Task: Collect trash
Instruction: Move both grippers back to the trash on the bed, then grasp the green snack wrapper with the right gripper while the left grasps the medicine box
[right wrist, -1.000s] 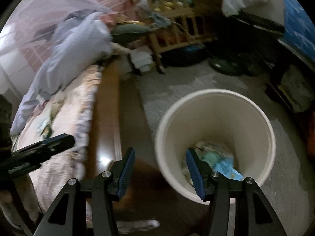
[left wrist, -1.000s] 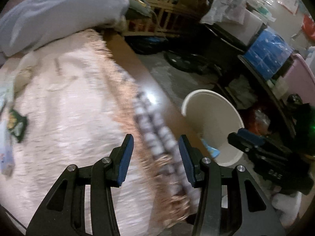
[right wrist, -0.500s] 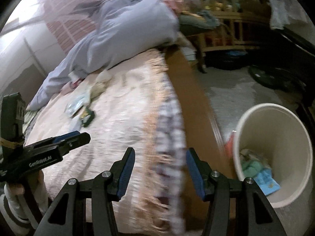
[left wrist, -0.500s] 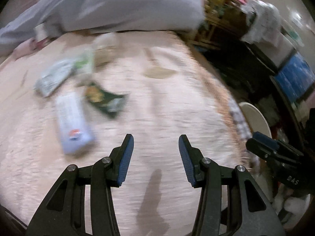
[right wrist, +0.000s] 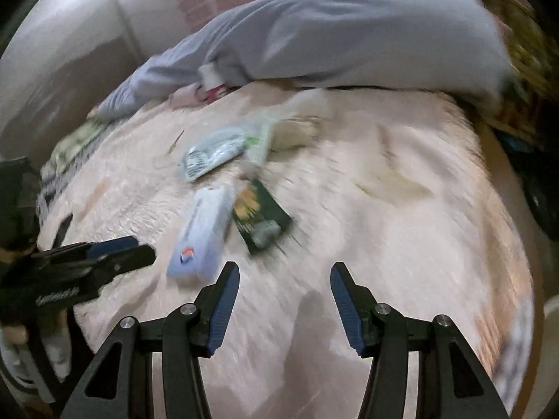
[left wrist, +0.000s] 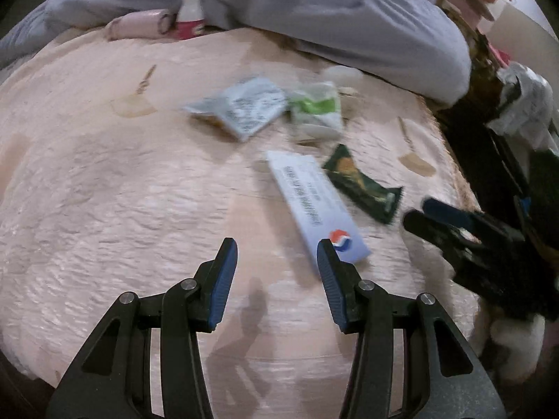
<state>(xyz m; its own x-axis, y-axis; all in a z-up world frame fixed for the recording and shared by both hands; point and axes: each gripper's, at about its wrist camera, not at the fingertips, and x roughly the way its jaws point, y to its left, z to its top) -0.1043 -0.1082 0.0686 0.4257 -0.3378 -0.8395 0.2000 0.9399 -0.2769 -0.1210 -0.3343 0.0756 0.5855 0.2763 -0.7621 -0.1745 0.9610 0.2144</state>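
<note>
Lay spread wide: a pale pink textured bedspread [left wrist: 122, 209], a grey-lilac bunched duvet [left wrist: 332, 10] heaped along its 12 o'clock edge. Saw no container clearly; only a pale curved rim at the 4 o'clock border of the right view, too blurred to name.

Rested flat on the bedspread, four pieces of trash in a loose cluster. Largest, a long pale-blue flat carton with a red-and-blue round logo [left wrist: 314, 206], long axis running from 11 to 5 o'clock, logo end nearest, just beside the left gripper [left wrist: 277, 248] at its 1 o'clock, not between the fingers. At the carton's 2 o'clock, a dark green foil wrapper [left wrist: 363, 185], roughly parallel. Farther, at 12 o'clock, a grey printed pouch [left wrist: 241, 108] and a white-and-green crumpled packet [left wrist: 316, 111], side by side.

Stood apart and empty, the left gripper's fingers; likewise the right gripper [right wrist: 284, 269], carton [right wrist: 202, 234] at its 10 o'clock.
</note>
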